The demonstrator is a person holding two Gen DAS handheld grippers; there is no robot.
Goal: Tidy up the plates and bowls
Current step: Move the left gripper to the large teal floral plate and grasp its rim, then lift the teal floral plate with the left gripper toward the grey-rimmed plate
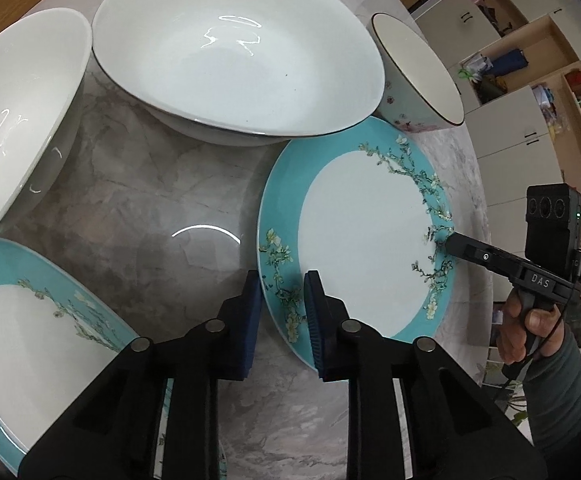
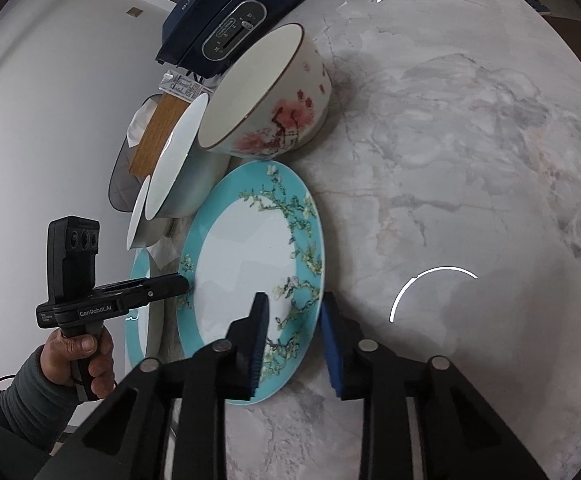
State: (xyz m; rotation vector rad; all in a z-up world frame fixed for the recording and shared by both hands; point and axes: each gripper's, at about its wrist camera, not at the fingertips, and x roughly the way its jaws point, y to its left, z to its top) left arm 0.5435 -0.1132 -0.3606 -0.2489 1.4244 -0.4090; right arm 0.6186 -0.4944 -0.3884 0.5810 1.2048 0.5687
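A turquoise-rimmed flowered plate (image 1: 366,236) lies on the marble table; it also shows in the right wrist view (image 2: 246,256). My left gripper (image 1: 282,300) is open, its jaws straddling the plate's near rim. My right gripper (image 2: 294,320) is open, straddling the opposite rim; its tip shows in the left wrist view (image 1: 456,240). A second turquoise plate (image 1: 30,344) lies at lower left. Two white bowls (image 1: 246,60) (image 1: 14,120) stand behind. A pink-flowered bowl (image 2: 274,92) stands at the far side.
A dark blue appliance (image 2: 226,20) and a wooden board (image 2: 158,136) sit at the table's far edge by the wall. Bare marble (image 2: 470,160) stretches to the right. Cabinets (image 1: 530,80) stand beyond the table.
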